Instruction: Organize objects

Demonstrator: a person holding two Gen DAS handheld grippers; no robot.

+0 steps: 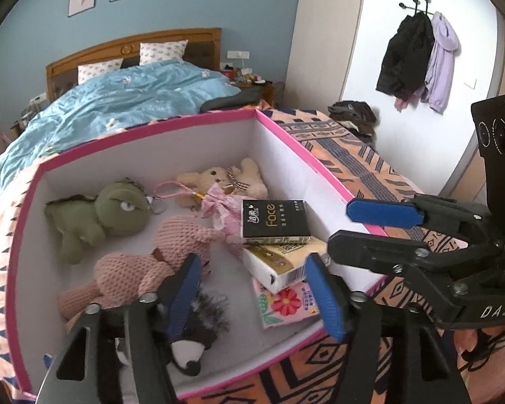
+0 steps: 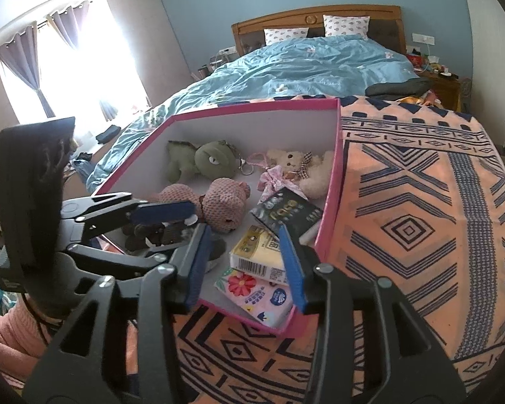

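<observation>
Sorting small toys and tissue packs into a pink-edged box (image 1: 144, 136) on the bed.
Left tool (image 1: 249, 289), low in the frame, stands open over a dark fluffy toy (image 1: 198, 330) lying loose in the box, apparently just dropped there. Right tool (image 2: 242, 266) hangs partly open and empty above the tissue packs (image 2: 256, 256), stacked in the near corner to keep them apart from the soft toys.

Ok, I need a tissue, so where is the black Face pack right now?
The black Face pack lies inside the pink box, by its right wall in the left wrist view, on top of the yellow tissue pack and just in front of the cream teddy bear.
</observation>
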